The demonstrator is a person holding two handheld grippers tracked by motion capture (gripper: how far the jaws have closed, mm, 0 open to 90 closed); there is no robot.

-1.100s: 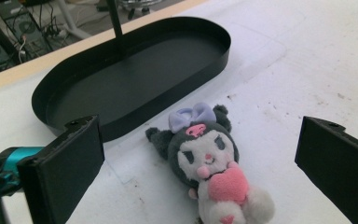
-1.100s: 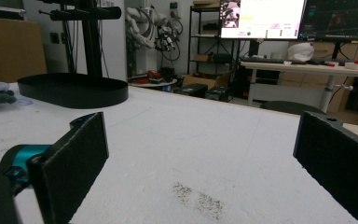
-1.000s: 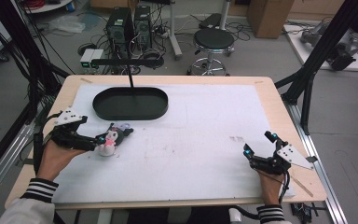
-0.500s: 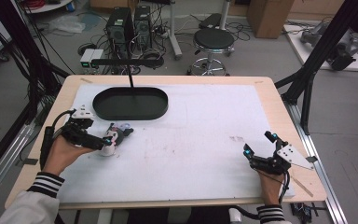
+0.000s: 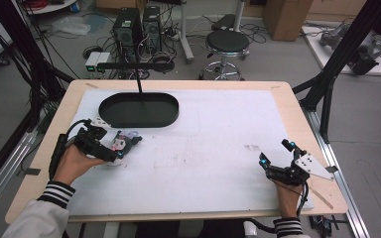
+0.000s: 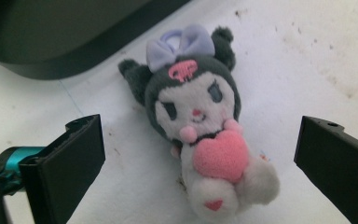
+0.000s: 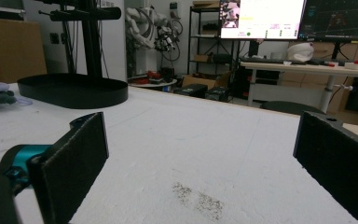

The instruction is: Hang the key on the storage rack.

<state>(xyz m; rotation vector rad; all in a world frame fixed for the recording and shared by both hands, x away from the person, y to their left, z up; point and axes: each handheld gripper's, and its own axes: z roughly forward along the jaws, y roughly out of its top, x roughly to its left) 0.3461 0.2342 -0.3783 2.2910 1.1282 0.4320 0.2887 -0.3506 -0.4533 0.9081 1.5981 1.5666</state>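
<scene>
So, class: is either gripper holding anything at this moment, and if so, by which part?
Nothing is held. The left gripper is open, its jaws apart either side of the plush toy without touching it. The right gripper is open over bare table.

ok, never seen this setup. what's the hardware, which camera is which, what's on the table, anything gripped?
No robot arm here: a person holds a two-jaw gripper in each hand. The high view looks down on the table from above the person's side. The other two views come from cameras riding on each gripper, looking along its black jaws.

On the white sheet lie a black oval tray and a small plush toy with a purple bow and a pink heart, lying just outside the tray.

The left gripper has its jaws wide open on either side of the toy, not touching it. The right gripper rests open near the table's right side. Nothing is held.
</scene>
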